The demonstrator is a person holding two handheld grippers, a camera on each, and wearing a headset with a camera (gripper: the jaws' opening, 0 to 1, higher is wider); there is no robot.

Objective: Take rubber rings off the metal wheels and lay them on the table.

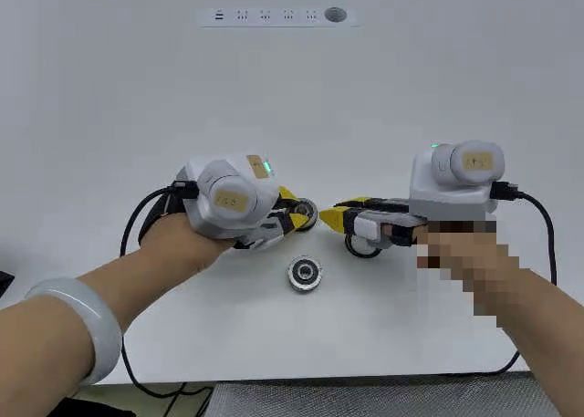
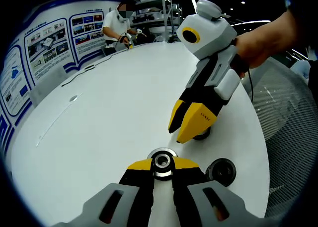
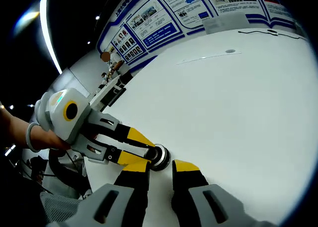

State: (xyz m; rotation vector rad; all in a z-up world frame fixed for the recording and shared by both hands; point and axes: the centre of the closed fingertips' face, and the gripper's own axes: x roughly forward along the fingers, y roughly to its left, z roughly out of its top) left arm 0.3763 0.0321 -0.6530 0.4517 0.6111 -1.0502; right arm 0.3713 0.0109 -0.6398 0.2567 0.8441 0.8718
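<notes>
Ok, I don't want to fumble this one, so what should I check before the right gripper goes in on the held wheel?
1. Hold on the wheel: ok, the left gripper has its fingers shut on it.
2. Right gripper ready: ok, fingers apart with nothing between them.
3. Line-up: ok, in the right gripper view the wheel sits just ahead of the gap.
4. Ring on that wheel: cannot tell, a dark rim shows but it is too small to be sure.
5. Place to lay the ring: ok, bare table nearby.
6. Second wheel out of the way: ok, it lies apart, nearer the person.
</notes>
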